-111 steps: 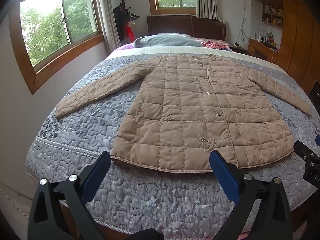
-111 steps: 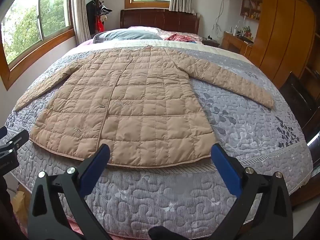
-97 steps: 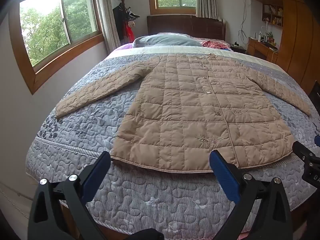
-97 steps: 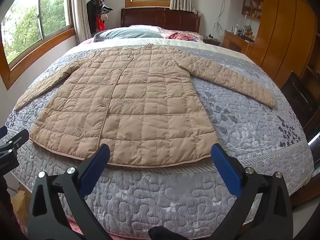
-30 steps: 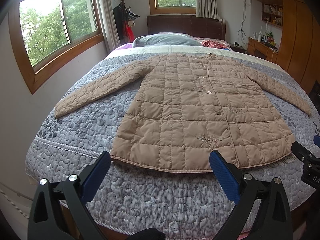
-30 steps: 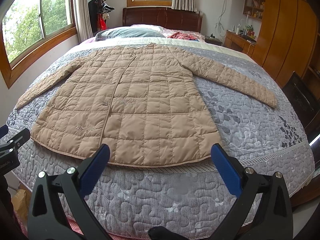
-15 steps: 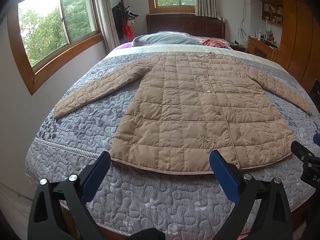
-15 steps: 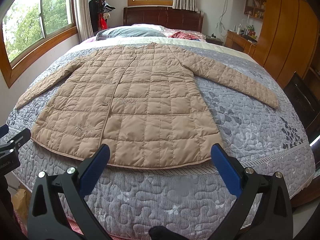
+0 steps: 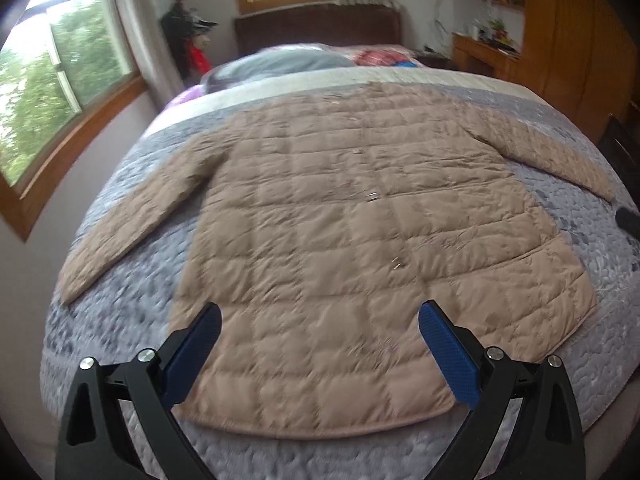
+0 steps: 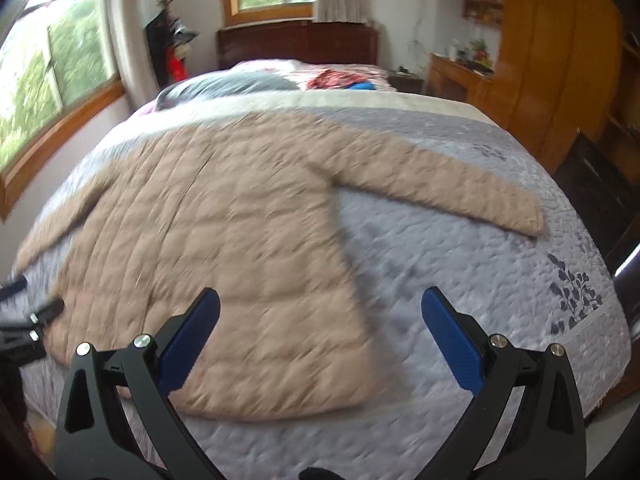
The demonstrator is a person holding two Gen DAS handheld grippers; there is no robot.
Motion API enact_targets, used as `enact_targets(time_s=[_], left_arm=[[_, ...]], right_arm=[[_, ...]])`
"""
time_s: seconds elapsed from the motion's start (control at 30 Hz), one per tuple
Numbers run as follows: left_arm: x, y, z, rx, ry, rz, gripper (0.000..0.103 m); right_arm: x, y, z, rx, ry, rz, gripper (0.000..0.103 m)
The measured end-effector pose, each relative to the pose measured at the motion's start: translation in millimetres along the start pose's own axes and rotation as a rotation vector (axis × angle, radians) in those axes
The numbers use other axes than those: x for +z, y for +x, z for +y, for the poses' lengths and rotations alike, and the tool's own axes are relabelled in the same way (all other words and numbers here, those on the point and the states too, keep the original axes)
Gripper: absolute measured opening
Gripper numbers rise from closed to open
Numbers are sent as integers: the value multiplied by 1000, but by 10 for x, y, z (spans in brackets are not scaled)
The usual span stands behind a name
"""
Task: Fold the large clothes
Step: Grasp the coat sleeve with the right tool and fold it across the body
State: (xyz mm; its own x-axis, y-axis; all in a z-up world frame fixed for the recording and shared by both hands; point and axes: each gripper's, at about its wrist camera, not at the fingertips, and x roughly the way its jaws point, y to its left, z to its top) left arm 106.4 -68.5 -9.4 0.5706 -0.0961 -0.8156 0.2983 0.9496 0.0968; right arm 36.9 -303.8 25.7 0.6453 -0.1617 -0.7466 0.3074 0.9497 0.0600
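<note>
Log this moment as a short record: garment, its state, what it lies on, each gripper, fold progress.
garment: tan quilted coat
state: spread flat, front up, both sleeves stretched out to the sides
surface: bed with grey quilted bedspread
left gripper: open, empty, over the coat's hem
right gripper: open, empty, over the coat's lower right corner and the bedspread
beyond the coat: grey pillow near the headboard
fold progress: no fold made yet
image note: both views motion-blurred
</note>
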Motion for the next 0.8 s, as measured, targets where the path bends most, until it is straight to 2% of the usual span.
enact_targets(time_s=[0.13, 0.23, 0.3, 0.37, 0.47, 0.6, 0.77, 0.8], left_arm=[[529, 338, -193, -64, 38, 46, 99], [869, 531, -295, -123, 14, 32, 98], [1116, 669, -398, -154, 13, 8, 99], [1363, 844, -525, -175, 19, 17, 99], [1648, 1108, -705, -195, 29, 34, 98], [1902, 1457, -910, -271, 7, 69, 95], [2016, 1759, -1082, -369, -30, 108, 91], [2036, 1817, -1106, -381, -36, 112, 88]], right_arm=[[390, 241, -733, -16, 126, 18, 100], [600, 449, -1270, -39, 198, 43, 100], [697, 583, -1627, -84, 246, 62, 100], [778, 756, -2000, -125, 286, 99, 100], [818, 1008, -2504, -135, 364, 155, 100], [777, 1346, -2949, -137, 421, 224, 100], [713, 1711, -3285, -111, 489, 275, 98], [704, 1763, -3346, -99, 506, 279, 97]])
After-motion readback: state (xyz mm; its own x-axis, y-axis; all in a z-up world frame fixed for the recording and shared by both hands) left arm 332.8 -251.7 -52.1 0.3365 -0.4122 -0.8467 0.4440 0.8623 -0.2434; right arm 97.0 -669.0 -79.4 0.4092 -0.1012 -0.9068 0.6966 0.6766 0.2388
